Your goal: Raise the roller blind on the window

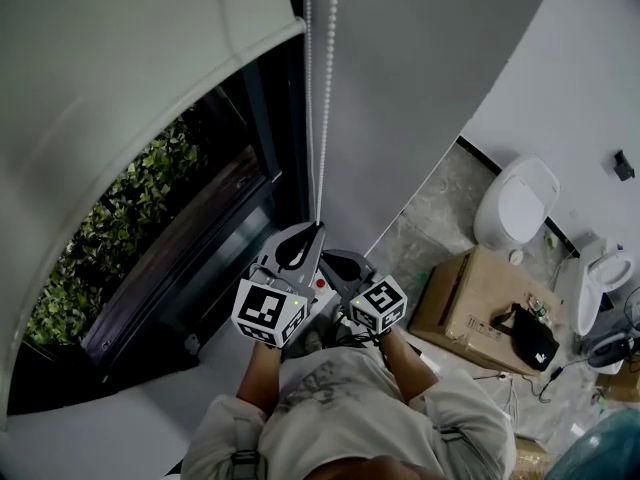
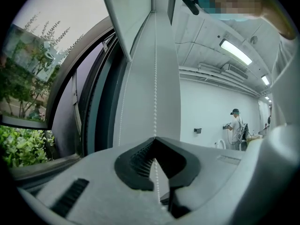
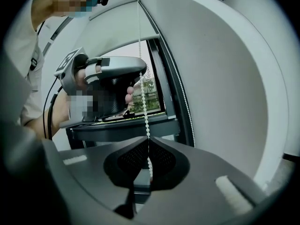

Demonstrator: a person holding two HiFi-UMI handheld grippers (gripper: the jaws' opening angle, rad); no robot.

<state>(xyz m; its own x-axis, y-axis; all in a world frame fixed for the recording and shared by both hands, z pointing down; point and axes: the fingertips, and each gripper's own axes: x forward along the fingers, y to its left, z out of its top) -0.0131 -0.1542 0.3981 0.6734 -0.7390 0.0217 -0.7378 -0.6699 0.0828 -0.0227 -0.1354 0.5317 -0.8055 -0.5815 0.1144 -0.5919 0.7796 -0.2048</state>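
Note:
The white roller blind [image 1: 120, 98] hangs partway down the window, its bottom bar crossing the glass. A white bead chain [image 1: 318, 88] drops in two strands beside the window frame. My left gripper [image 1: 316, 230] is shut on one strand; the left gripper view shows the beads running into its closed tips [image 2: 154, 138]. My right gripper [image 1: 338, 259] sits close beside and just below it, and its tips [image 3: 149, 138] are also shut on the chain [image 3: 141, 69]. The left gripper [image 3: 110, 74] appears higher on that strand in the right gripper view. A second strand [image 3: 182, 88] hangs free along the frame.
A dark window frame [image 1: 250, 168] and white sill [image 1: 120, 418] lie to the left, with green hedge [image 1: 120, 228] outside. A white toilet [image 1: 517, 203], a cardboard box [image 1: 465, 298] and a black bag [image 1: 532, 338] stand on the floor to the right. A person [image 2: 236, 125] stands far across the room.

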